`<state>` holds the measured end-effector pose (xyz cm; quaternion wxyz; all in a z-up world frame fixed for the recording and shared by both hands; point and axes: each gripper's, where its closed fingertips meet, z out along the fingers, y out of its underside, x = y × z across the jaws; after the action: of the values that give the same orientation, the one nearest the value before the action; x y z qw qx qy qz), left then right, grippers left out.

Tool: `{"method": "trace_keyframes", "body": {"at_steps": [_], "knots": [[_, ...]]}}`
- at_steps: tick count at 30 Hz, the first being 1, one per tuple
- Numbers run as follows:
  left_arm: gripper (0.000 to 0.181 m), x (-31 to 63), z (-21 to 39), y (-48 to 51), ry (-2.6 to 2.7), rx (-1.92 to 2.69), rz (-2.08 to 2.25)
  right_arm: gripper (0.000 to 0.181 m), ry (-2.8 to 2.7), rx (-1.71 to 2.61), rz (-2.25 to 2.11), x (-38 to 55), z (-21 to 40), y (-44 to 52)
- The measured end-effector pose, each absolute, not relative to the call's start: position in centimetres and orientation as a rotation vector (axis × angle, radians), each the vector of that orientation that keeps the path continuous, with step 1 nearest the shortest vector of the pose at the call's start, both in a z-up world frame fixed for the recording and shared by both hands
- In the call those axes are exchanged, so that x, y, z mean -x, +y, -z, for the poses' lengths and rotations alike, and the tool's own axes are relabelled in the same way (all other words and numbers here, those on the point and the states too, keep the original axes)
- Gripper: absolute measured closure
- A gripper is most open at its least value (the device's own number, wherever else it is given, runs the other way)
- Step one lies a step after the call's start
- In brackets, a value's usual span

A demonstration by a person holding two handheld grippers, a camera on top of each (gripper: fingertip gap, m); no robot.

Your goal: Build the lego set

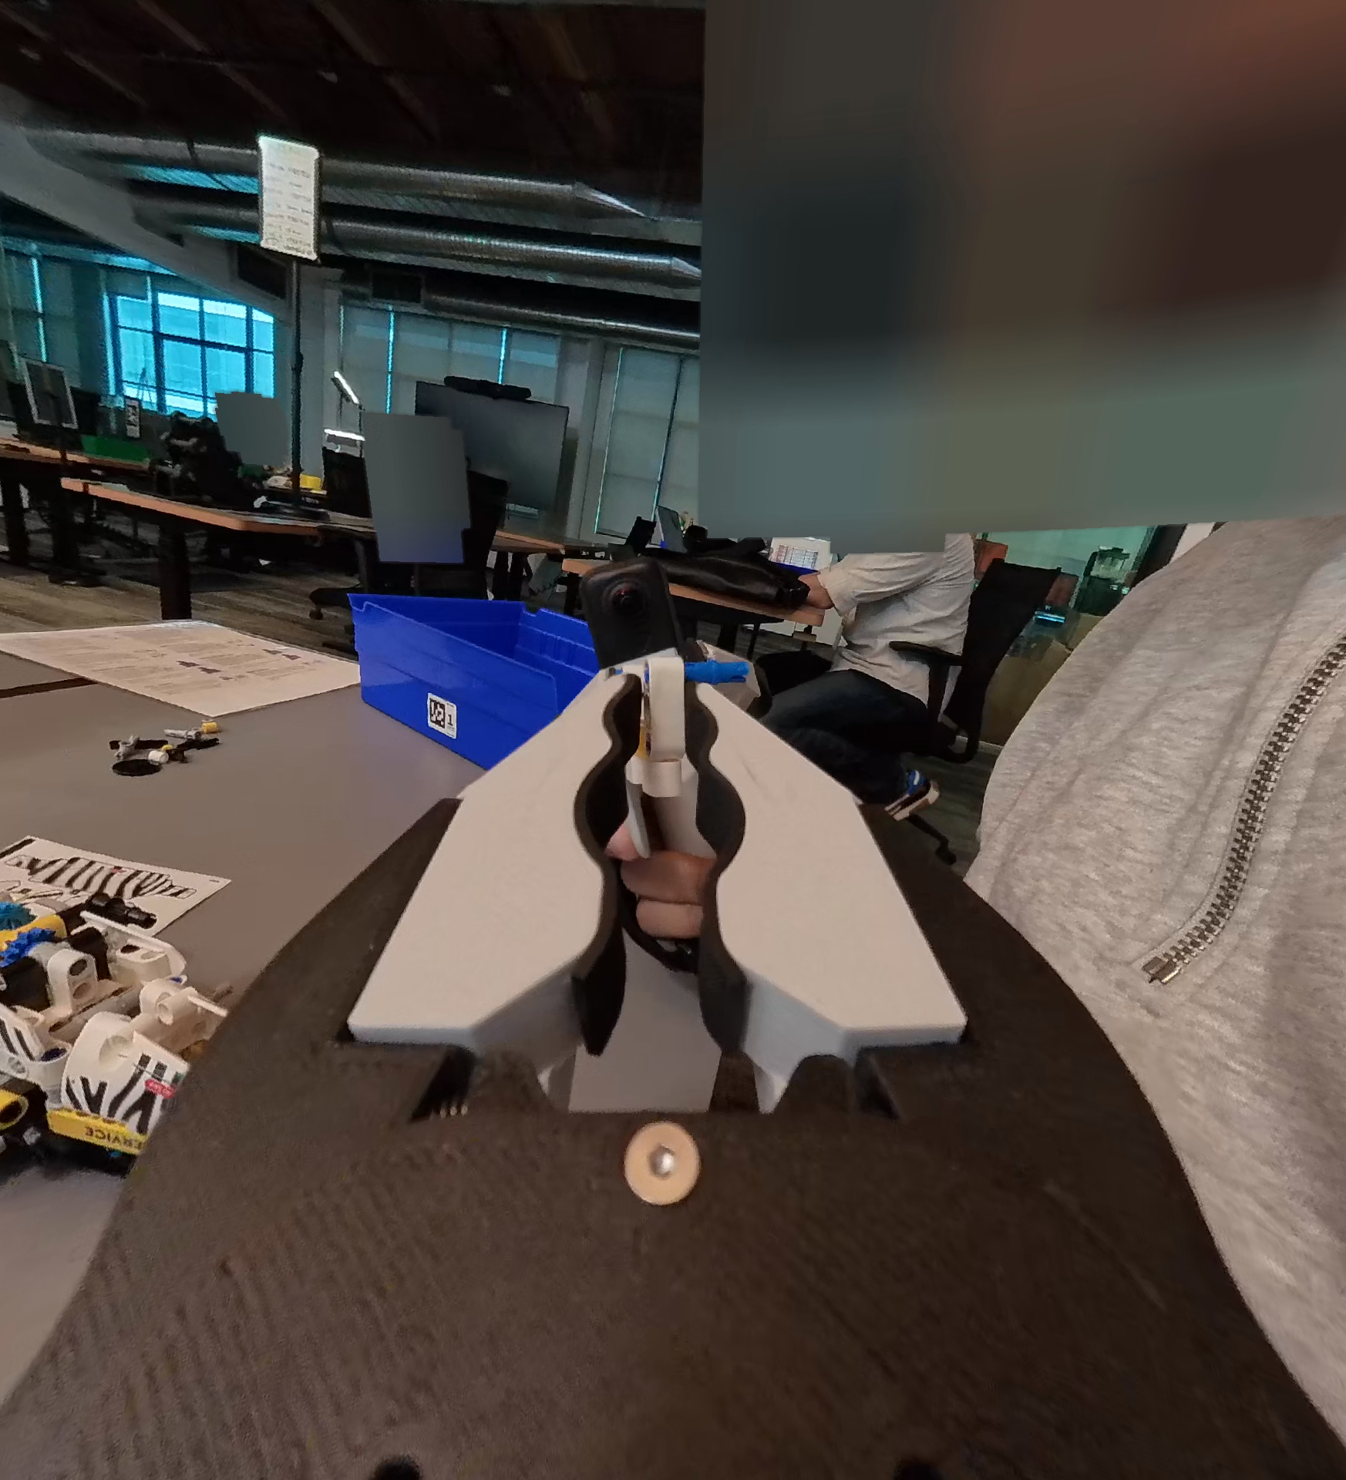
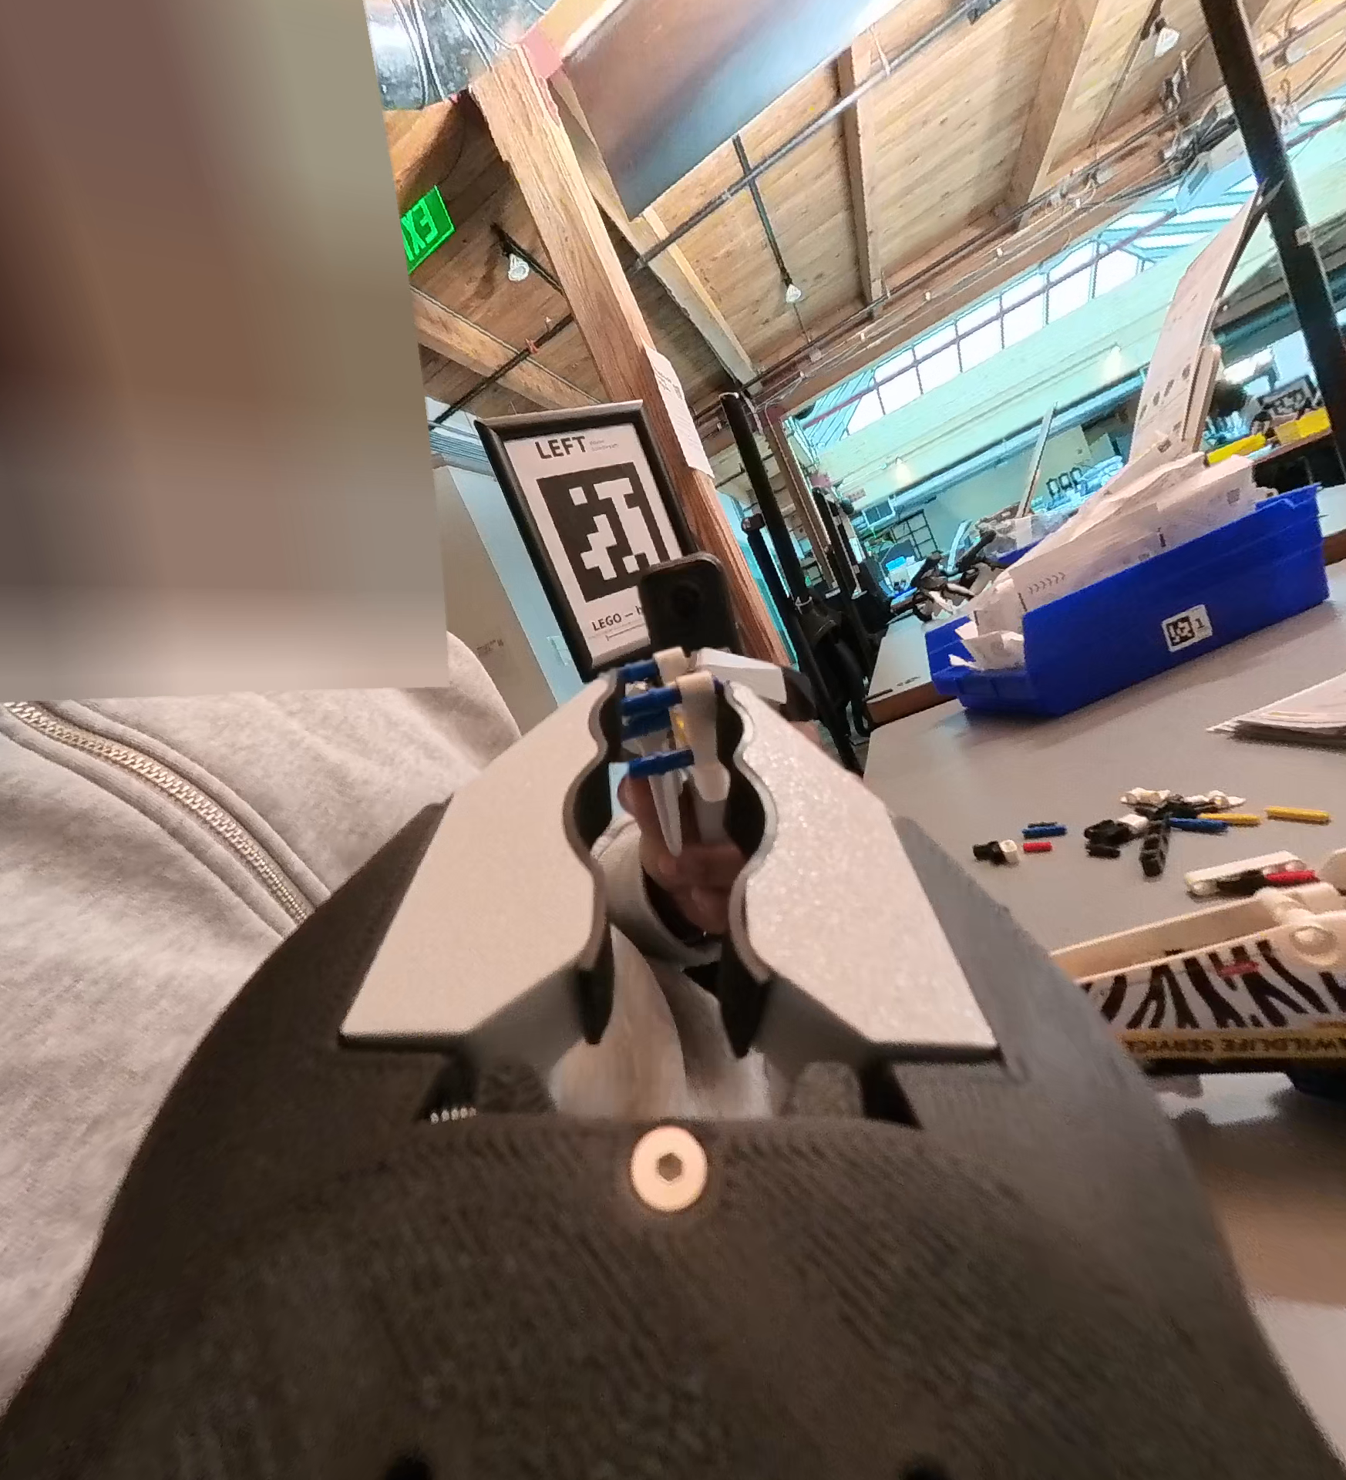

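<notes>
- The left claw (image 1: pixel 658 705) is seen nearly closed, pinched on a white beam assembly (image 1: pixel 658 741) held up off the worktop (image 1: pixel 293 801); a blue pin (image 1: pixel 714 671) sticks out beside the tips.
- The right claw (image 2: pixel 674 705) is likewise almost closed on the white beam assembly (image 2: pixel 694 745), with blue pins (image 2: pixel 654 709) projecting to one side. Both claws meet on the same piece, each facing the other's camera.
- The zebra-striped model (image 1: pixel 53 1017) is set on the worktop at the left of the left wrist view, partly cut off by the frame edge; in the right wrist view only part of it (image 2: pixel 1254 993) is visible. Lettering is carried on its yellow strip.
- Loose small pieces (image 2: pixel 1150 825) are scattered on the worktop beyond the model.
- A blue bin (image 2: pixel 1134 633) bears a square-coded sticker and is filled with white bags.
- A framed sign (image 2: pixel 598 528) with a black-and-white code pattern and printed words is partly hidden behind the opposite camera.
- Printed sheets (image 1: pixel 165 665) are laid farther back; their print is too small to make out.
- A grey zipped sleeve (image 1: pixel 1214 801) fills one side of each view.
</notes>
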<state>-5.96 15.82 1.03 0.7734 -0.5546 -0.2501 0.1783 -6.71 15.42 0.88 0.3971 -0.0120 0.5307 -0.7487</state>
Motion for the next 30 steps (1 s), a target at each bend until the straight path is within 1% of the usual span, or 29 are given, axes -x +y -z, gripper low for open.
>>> {"method": "trace_keyframes", "body": {"at_steps": [5,8,13,22,30], "knots": [[0.174,5.5,-1.3,16.0,-0.505,1.214,-0.410,0.159,1.324,0.071,1.922,6.5,-1.0,15.6],[0.174,5.4,-1.4,16.2,-0.491,1.217,-0.413,0.152,1.337,0.072,1.940,6.6,-1.0,15.6],[0.174,5.3,-1.5,16.2,-0.479,1.216,-0.419,0.159,1.302,0.102,1.917,6.1,-1.2,15.8],[0.174,5.1,-1.6,16.4,-0.471,1.211,-0.413,0.159,1.315,0.111,1.891,5.9,-1.1,16.0],[0.174,5.0,-1.9,16.3,-0.469,1.182,-0.385,0.159,1.426,0.152,1.982,5.6,-1.2,16.0]]}}
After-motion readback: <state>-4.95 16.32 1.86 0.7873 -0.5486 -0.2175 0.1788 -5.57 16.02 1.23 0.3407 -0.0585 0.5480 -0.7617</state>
